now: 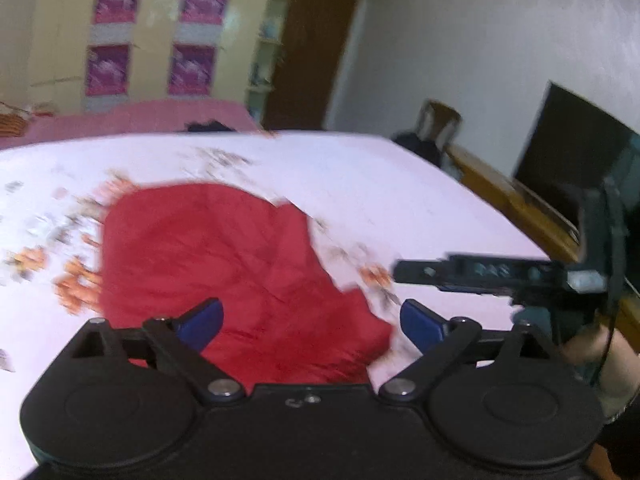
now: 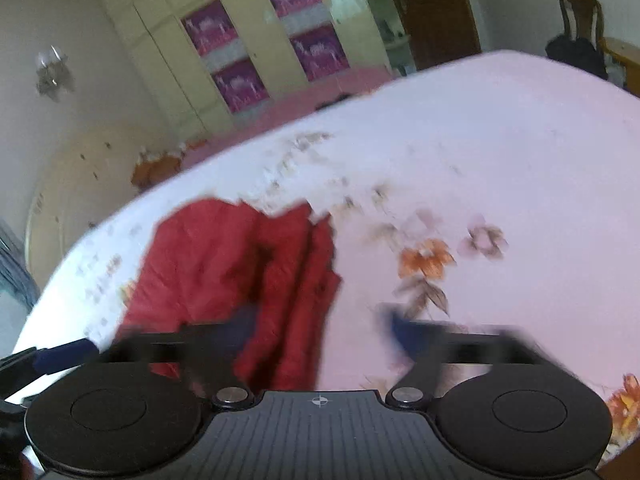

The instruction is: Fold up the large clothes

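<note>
The crumpled red cloth garment (image 1: 224,264) lies on the white floral bedsheet (image 1: 400,184), directly ahead of the left gripper (image 1: 310,320) and ahead-left of the right gripper (image 2: 320,332). Both stand wide apart, holding nothing. The left looks nearer.

1 red garment (image 1: 224,264), 2 claws – left (image 1: 310,320), right (image 2: 320,328) (both agape), 1 bed (image 1: 400,184), 1 chair (image 1: 438,120).
</note>
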Motion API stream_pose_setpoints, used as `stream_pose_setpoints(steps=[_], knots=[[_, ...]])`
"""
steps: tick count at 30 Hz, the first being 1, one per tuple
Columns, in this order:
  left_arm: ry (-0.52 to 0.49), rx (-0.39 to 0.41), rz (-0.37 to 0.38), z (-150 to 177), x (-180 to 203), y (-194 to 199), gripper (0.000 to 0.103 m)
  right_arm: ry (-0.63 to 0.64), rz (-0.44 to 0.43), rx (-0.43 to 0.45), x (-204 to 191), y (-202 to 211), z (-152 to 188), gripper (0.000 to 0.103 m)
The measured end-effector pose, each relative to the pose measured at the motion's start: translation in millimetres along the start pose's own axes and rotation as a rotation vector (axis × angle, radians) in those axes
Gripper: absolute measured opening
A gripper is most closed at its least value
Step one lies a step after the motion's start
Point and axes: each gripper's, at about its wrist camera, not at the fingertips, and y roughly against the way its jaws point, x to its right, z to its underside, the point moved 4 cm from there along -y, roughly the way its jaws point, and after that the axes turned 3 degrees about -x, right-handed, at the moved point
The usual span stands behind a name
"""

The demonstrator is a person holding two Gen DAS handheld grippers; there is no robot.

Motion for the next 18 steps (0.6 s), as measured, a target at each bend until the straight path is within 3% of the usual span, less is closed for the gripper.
stream_pose_setpoints(steps=[3,6,9,12,13,15,18], knots=[[0.044,0.051,-0.132,-7,-35,10,0.095,0.034,-0.036,-0.006,-18,-7,-6,0.086],[0.121,0.028,-0.222,-4,-74,2,0.083,0.049,-0.074,-0.036,-37,-18,-1,0.084],[0.141,-0.008,-0.276,5,-102,-17,0.078,0.055,-0.097,-0.082,-53,-28,10,0.061],[0.153,-0.033,-0.263,14,-112,-35,0.073,0.045,-0.084,-0.134,-61,-40,25,0.055],[0.153,-0.037,-0.244,16,-114,-41,0.069,0.044,-0.079,-0.147,-62,-43,30,0.048],[0.129,-0.047,-0.223,21,-111,-49,0.066,0.045,-0.062,-0.178,-63,-48,38,0.023],[0.097,-0.052,-0.168,31,-102,-54,0.061,0.023,-0.044,-0.186,-58,-43,47,0.012]])
